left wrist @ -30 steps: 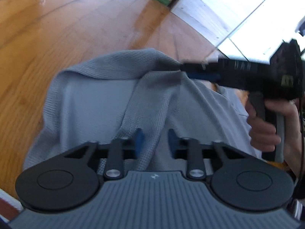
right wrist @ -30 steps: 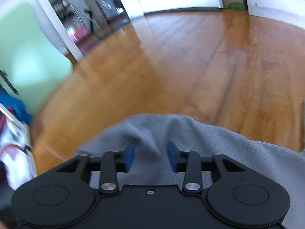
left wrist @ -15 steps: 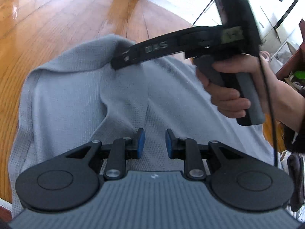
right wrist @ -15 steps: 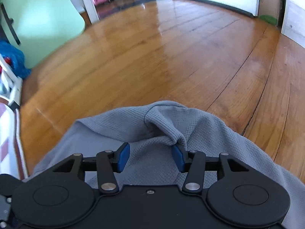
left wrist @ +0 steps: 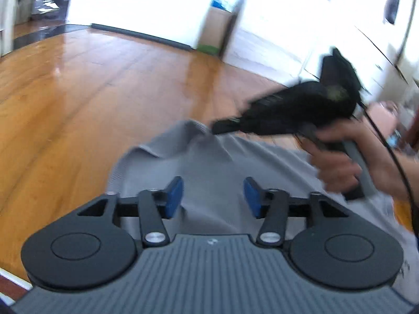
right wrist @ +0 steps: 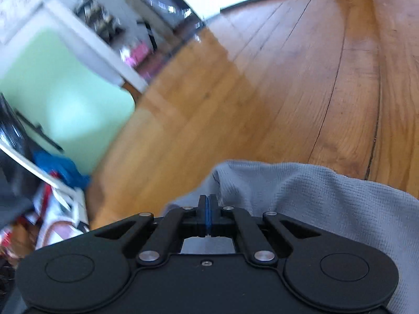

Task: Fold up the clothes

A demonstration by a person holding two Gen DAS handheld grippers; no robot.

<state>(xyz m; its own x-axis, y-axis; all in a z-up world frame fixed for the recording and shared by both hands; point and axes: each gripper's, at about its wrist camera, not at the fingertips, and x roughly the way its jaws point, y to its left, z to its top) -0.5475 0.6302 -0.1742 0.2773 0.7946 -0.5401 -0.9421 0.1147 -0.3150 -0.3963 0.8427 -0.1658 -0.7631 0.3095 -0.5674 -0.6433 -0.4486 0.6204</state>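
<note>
Spread wide since half a second before: left gripper [left wrist: 213,197], blue pads [left wrist: 174,196] well apart with grey garment [left wrist: 209,172] lying between and beneath them, nothing pinched. Pressed together over the same interval: right gripper [right wrist: 208,210], pads meeting at a raised fold of the garment [right wrist: 301,196]; seemingly pinching cloth at the tips, though contact hard to confirm through blur. Lay crumpled on wooden floor [left wrist: 78,99], garment's ribbed edge lifted toward its far side. Seen from the left wrist, right of the garment's peak: right gripper [left wrist: 225,127] nosing into the cloth, gripped by a hand [left wrist: 337,167]. Beyond the garment's left side, from the right wrist: pale green panel [right wrist: 65,104], blurred clutter.
</note>
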